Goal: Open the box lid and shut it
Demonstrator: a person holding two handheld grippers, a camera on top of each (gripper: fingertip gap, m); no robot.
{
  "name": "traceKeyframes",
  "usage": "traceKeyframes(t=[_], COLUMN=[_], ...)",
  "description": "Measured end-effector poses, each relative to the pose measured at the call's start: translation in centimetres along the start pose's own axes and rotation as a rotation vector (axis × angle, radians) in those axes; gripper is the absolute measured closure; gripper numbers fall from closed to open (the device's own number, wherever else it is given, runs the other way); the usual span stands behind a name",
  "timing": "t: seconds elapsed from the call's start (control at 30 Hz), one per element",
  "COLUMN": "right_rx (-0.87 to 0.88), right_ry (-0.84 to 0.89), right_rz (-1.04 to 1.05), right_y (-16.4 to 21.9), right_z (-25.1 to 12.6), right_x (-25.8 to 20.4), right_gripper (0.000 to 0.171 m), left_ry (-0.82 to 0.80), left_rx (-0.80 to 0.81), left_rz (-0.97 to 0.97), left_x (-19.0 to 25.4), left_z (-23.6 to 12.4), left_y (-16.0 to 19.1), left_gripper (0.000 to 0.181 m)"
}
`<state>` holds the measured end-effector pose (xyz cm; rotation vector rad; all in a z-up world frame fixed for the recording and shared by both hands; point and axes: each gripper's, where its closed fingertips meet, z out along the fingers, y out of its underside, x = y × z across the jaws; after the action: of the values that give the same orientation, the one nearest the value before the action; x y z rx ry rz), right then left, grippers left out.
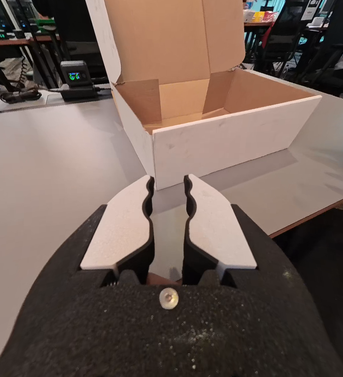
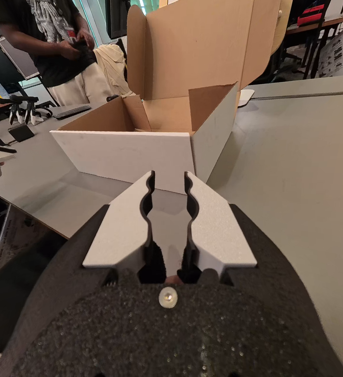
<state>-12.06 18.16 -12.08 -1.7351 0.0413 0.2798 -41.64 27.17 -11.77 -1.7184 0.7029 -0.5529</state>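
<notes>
Plainly, the white corrugated-cardboard box with a brown inside (image 1: 217, 146) stands on the pale grey desk (image 1: 44, 163), its hinged brown-faced lid (image 1: 166, 40) raised upright at the far wall, so the opening half looks done and the shutting is left. It appears empty, hence probably light and apt to slide on the smooth desk if pushed low. The board is stiff along its panels but bends at the creases, and its thin edges would crush under a hard pinch. The lid's top edge lies out of frame; a sensible hold is high on the lid or on one rounded side flap (image 2: 134, 51), or a push from behind the panel, while the other tool steadies the front wall.

The left hand-held gripper (image 1: 169, 179) hovers just before the box's near corner, apart from it, its jaws a narrow gap apart and empty. The right hand-held gripper (image 2: 169, 175) sits likewise before the opposite front corner (image 2: 192, 155), narrowly parted, holding nothing.
</notes>
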Motion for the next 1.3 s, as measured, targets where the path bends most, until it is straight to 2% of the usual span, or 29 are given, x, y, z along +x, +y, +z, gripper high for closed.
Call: traceKeyframes(t=[0.33,0.6,0.7,0.8,0.93,1.0,1.1,1.23,1.3], right_rx=[-0.058,-0.036,-0.058,-0.105,-0.107,-0.140,-0.166,-0.222,-0.259], right_ry=[-0.055,-0.045,-0.071,-0.161,-0.244,-0.304,-0.369,-0.381,-0.373], right_rz=[0.084,0.111,0.056,0.056,0.129,0.194,0.241,0.279,0.253], right_y=[0.6,-1.0,-1.4,-2.7,-5.8,-6.6,-7.2,-6.5,-5.9], right_z=[1.2,2.9,3.2,4.3,7.4,9.1,11.6,15.3,16.9], right_x=[1.2,4.1,5.1,6.2,9.0,9.7,10.3,11.0,11.0], right_gripper=[0.142,0.139,0.130,0.113,0.107,0.100,0.093,0.089,0.088], left_ry=[0.149,0.122,0.140,0.198,0.371,0.427,0.447,0.571,0.566], left_rx=[0.062,0.036,0.034,0.043,-0.017,-0.056,-0.111,-0.181,-0.202], left_rz=[-0.110,-0.080,-0.048,-0.057,-0.211,-0.215,-0.206,-0.329,-0.340], left_x=[0.0,-1.4,-2.0,-3.9,-6.7,-8.1,-10.6,-12.1,-13.3], left_z=[1.7,3.2,3.4,4.3,7.3,9.3,12.8,16.8,18.8], left_y=[-1.2,-0.7,-1.0,-3.1,-6.4,-7.4,-7.7,-7.6,-7.1], left_gripper=[0.153,0.153,0.153,0.152,0.126,0.118,0.110,0.097,0.094])
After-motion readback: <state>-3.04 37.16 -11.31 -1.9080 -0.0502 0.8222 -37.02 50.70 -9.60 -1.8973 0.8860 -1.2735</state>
